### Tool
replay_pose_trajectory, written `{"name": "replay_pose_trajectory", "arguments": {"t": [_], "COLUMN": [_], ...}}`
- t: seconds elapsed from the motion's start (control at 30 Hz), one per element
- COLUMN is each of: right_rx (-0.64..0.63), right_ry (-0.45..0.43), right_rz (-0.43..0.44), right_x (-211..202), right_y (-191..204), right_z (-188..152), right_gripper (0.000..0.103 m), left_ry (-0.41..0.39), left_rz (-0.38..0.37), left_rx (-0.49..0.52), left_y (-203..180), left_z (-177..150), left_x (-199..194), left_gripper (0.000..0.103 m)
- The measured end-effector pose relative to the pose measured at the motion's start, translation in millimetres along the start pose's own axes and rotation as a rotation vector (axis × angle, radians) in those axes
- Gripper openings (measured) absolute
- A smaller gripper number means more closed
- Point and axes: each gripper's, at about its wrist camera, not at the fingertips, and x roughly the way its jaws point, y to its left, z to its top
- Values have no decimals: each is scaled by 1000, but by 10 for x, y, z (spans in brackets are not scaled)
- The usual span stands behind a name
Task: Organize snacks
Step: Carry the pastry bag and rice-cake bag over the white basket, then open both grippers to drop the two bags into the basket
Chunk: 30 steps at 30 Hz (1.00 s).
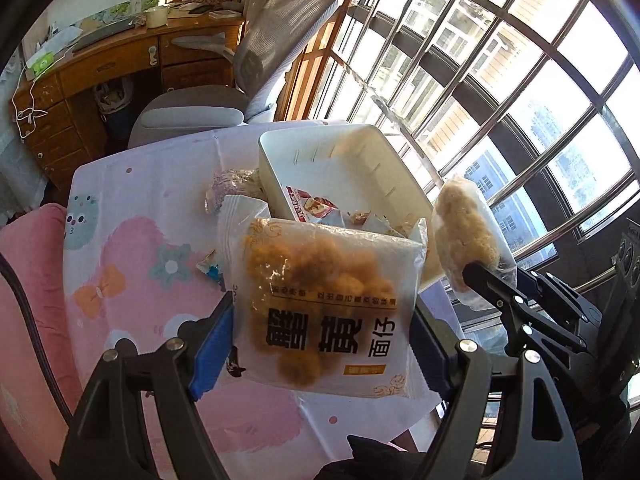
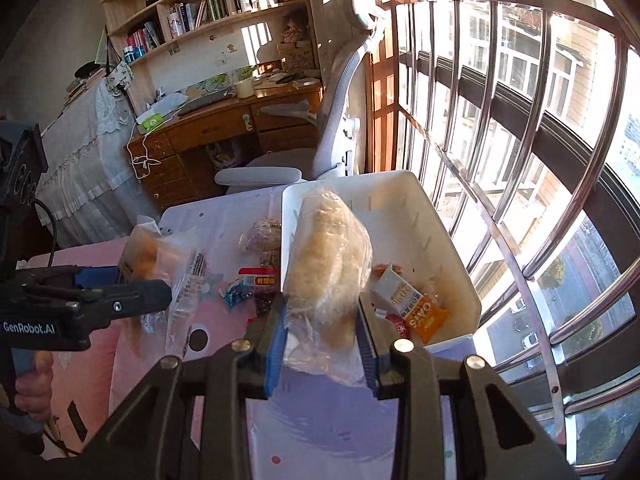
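A: What is held by the left claw (image 1: 320, 344)?

B: A clear plastic packet of golden-brown puffed snacks with bold black characters (image 1: 328, 304) is gripped between its blue pads (image 1: 210, 350); the packet is held in the air above the tabletop covered by a pink-and-white patterned cloth (image 1: 132, 216), just in front of the white rectangular plastic bin (image 1: 404, 184); in the right wrist view the same left claw (image 2: 160, 292) is seen at the left with the packet (image 2: 160, 264) in it.

A: And the right claw (image 2: 322, 344)?

B: It is closed on a clear-wrapped, pale fluffy bread-like snack (image 2: 328, 256); the snack is held upright over the near left corner of the bin (image 2: 452, 248); from the left wrist view it (image 1: 468, 228) is seen beside the bin's right wall, pinched by the right claw (image 1: 492, 280).

A: What is found in the bin?

B: An orange oats sachet (image 2: 428, 320), a white sachet (image 2: 394, 288) and a red-and-white wrapper (image 1: 312, 206) are lying at its near end; several small packets, among them a blue wrapper (image 2: 236, 293) and a red-labelled one (image 2: 260, 278), are scattered on the cloth to the bin's left.
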Motion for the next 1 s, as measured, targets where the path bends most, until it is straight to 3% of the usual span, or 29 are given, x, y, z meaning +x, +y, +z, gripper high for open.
{"name": "replay_pose_trajectory", "arguments": {"t": [0.6, 1.0], "right_rx": [-118, -140], "right_ry": [27, 49], "right_rz": [120, 151], "right_x": [499, 841], "right_y": [-1007, -1213], "right_z": [606, 811], "right_gripper": [33, 36], "left_ry": [6, 9], "left_rz": [51, 51], "left_rx": [-112, -147], "left_y": [-660, -816], "left_z": [347, 463], "left_x": [861, 1158], "left_gripper": [80, 88]}}
